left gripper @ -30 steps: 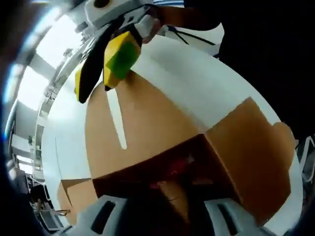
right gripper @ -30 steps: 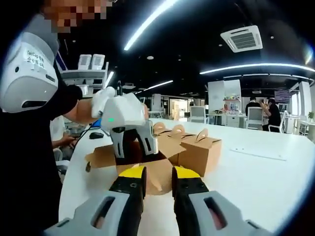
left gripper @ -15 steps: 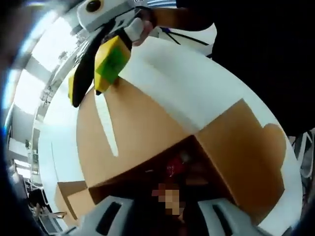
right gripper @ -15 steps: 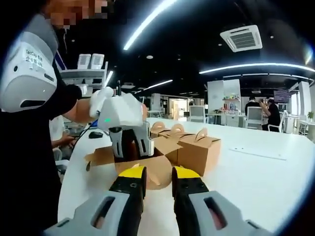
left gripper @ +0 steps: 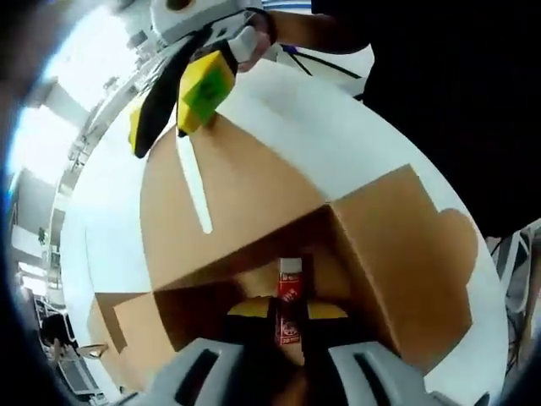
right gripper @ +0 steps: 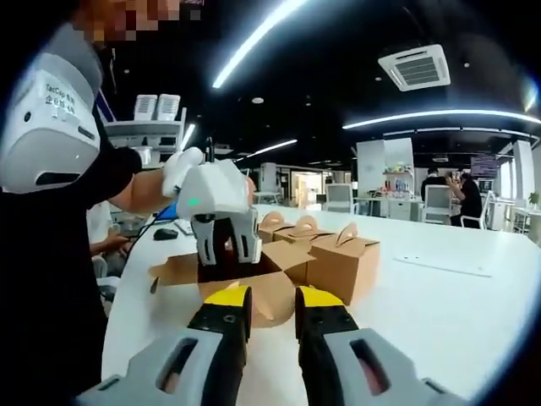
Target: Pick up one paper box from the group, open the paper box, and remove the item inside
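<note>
The left hand-held gripper (left gripper: pixel 287 317) reaches down into the opened paper box (left gripper: pixel 254 228), its yellow-tipped jaws drawn in on either side of a slim red-and-white tube (left gripper: pixel 289 300) that stands between them. The tube's long axis runs straight along the jaws and out toward the box mouth, so the withdrawal looks like a plain pull back along that line. The jaws appear to pinch the tube, though the contact itself sits in shadow. The box's brown flaps are splayed outward over the white worktop (left gripper: pixel 338 144).

The right hand-held gripper (right gripper: pixel 270 306) hangs just beside the box's near flap, jaws narrowly apart and holding nothing; in the left gripper view its yellow and green tips (left gripper: pixel 199 89) hover above the far flap without clearly touching it. From the right gripper view the left hand-held gripper (right gripper: pixel 221 224) is plunged in the open box (right gripper: pixel 254 279), clearly the nearer tool to the item. Three closed boxes (right gripper: pixel 338 254) stand just behind, toward the worktop's far edge.
</note>
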`<action>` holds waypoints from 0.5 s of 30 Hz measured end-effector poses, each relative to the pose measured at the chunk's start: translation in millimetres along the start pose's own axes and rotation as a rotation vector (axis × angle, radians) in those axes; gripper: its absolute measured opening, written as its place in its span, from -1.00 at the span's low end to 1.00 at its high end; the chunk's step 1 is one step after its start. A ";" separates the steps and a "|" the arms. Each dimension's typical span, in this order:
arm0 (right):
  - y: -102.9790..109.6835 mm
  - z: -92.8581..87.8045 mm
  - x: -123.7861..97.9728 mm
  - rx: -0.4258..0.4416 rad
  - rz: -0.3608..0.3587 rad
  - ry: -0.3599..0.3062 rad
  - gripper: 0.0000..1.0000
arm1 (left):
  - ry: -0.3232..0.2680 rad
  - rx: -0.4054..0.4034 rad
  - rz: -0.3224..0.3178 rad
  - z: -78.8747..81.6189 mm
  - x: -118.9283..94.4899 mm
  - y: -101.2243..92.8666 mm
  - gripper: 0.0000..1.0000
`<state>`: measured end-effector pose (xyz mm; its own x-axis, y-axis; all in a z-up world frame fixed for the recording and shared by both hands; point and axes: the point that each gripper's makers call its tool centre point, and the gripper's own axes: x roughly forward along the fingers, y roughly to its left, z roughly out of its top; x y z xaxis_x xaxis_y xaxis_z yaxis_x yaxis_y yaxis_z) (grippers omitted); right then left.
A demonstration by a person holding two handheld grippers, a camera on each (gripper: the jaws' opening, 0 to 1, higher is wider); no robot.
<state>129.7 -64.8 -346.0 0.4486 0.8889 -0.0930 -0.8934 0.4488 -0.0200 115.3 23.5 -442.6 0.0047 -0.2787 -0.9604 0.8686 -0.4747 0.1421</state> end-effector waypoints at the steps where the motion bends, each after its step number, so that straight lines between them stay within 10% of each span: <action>1: -0.4 0.0 -0.1 0.000 -0.001 0.000 -0.57 | 0.001 -0.003 0.000 -0.1 -0.1 0.2 -0.71; 15: 2.7 5.7 -3.8 -0.019 0.002 -0.011 -0.57 | -0.049 -0.088 0.074 8.6 -22.1 7.8 -0.71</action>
<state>125.7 -66.4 -340.0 0.4468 0.8909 -0.0819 -0.8946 0.4451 -0.0388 117.7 18.8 -418.2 0.0483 -0.3521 -0.9347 0.9070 -0.3765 0.1886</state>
